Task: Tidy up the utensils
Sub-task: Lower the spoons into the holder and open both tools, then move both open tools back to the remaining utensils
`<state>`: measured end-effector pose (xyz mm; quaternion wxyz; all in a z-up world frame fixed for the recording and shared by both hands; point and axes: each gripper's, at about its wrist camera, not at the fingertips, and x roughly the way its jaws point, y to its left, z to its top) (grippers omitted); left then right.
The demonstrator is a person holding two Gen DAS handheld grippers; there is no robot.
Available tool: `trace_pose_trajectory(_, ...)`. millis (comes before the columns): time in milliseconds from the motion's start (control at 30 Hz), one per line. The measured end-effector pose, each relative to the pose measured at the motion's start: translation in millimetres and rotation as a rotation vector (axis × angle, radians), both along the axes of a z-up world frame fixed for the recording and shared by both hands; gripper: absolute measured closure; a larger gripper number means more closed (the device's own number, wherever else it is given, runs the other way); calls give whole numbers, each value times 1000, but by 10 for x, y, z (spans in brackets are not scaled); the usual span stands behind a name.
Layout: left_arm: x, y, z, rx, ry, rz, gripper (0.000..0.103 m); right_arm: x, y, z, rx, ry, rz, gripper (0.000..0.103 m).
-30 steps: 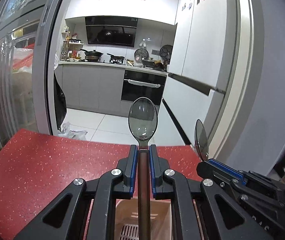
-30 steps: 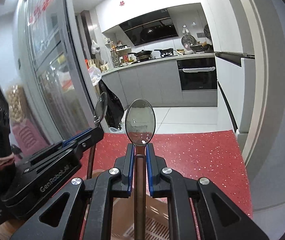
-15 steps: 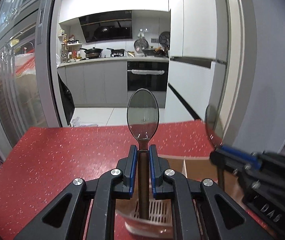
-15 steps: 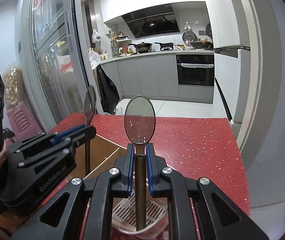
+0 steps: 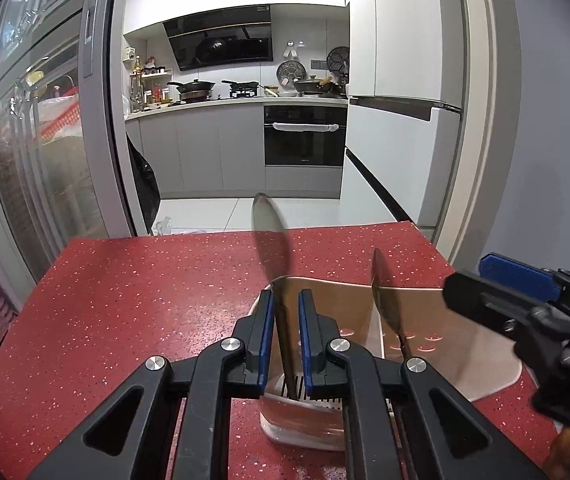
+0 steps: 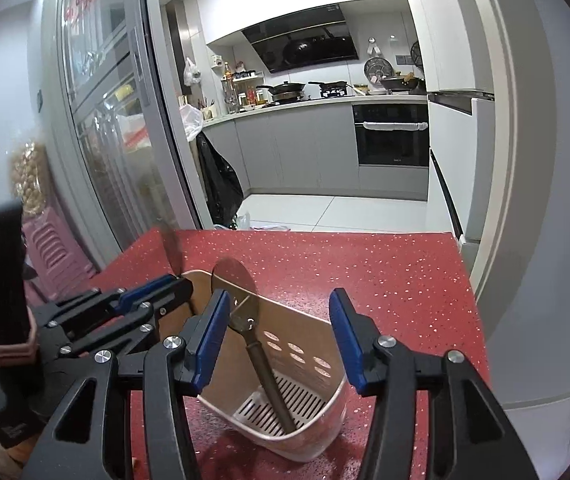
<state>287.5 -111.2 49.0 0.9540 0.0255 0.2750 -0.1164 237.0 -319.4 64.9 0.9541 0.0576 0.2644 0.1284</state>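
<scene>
A beige utensil holder with a slotted base stands on the red speckled counter; it also shows in the right wrist view. My left gripper is slightly open; a dark-handled spoon stands between its pads, handle end down in the holder's left compartment. My right gripper is open wide above the holder. Its spoon leans free in the right compartment, also in the left wrist view.
The red counter runs left and far of the holder, ending at a far edge above the kitchen floor. A glass-door cabinet stands on the left, a white fridge and wall on the right. A pink stool sits at far left.
Both grippers lowered their spoons into the holder. The right gripper opened wide and let its spoon go; the left gripper loosened and its spoon tilted left.
</scene>
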Motion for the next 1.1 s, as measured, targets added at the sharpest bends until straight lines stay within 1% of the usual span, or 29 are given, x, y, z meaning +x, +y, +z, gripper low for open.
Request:
trace_pose_trajectory(167, -25, 16, 38, 0, 9, -1, 66, -140, -104, 86, 37, 2, -18, 43)
trace_pose_trajectory(300, -146, 72, 138, -11, 0, -11, 66, -273, -165, 127, 50, 17, -30, 40)
trace_pose_trajectory(333, -178, 99, 165, -14, -2, -14, 63, -321, -174, 133, 55, 23, -29, 39)
trace_pose_trajectory(367, -220, 125, 184, -17, -2, -13, 51, -354, -171, 133, 57, 27, -28, 38)
trace_pose_trajectory(400, -267, 170, 203, -22, 3, -7, 0, -409, -170, 130, 60, 33, -26, 37)
trace_pose_trajectory(433, -334, 222, 224, -29, 9, 22, 0, -463, -167, 123, 63, 40, -23, 36)
trace_pose_trajectory(467, -410, 264, 248, -43, -10, 39, 0, -504, -165, 117, 65, 46, -21, 35)
trace_pose_trajectory(500, -510, 324, 275, -51, -10, 35, 0, -559, -152, 107, 67, 58, -19, 33)
trace_pose_trajectory(567, -658, 422, 272, -55, 13, 40, 0, -650, -118, 84, 78, 85, -7, 29)
trace_pose_trajectory(633, -812, 534, 227, -47, 35, 61, 0, -753, -82, 40, 91, 115, 12, 21)
trace_pose_trajectory(667, -861, 564, 200, -42, 45, 72, 0, -818, -56, 17, 95, 124, 22, 21)
trace_pose_trajectory(700, -954, 645, 145, -37, 71, 93, 0, -870, -34, -4, 95, 131, 30, 20)
trace_pose_trajectory(767, -1064, 776, 27, -32, 127, 120, 0, -999, 25, -83, 87, 160, 47, 12)
trace_pose_trajectory(800, -1117, 836, -45, -31, 159, 134, 0, -1046, 47, -125, 87, 179, 53, 5)
trace_pose_trajectory(833, -1183, 894, -122, -28, 188, 152, 0, -1107, 65, -181, 92, 200, 57, 0)
trace_pose_trajectory(867, -1238, 932, -180, -27, 207, 162, 0, -1161, 69, -226, 102, 215, 61, 0)
trace_pose_trajectory(933, -1379, 1021, -352, -15, 271, 166, 0, -1253, 84, -349, 107, 272, 68, 0)
trace_pose_trajectory(1033, -1576, 1094, -565, 8, 316, 199, 0, -1362, 135, -544, 52, 370, 67, 0)
trace_pose_trajectory(1100, -1679, 1133, -692, -2, 351, 210, 0, -1451, 147, -649, 21, 400, 46, 0)
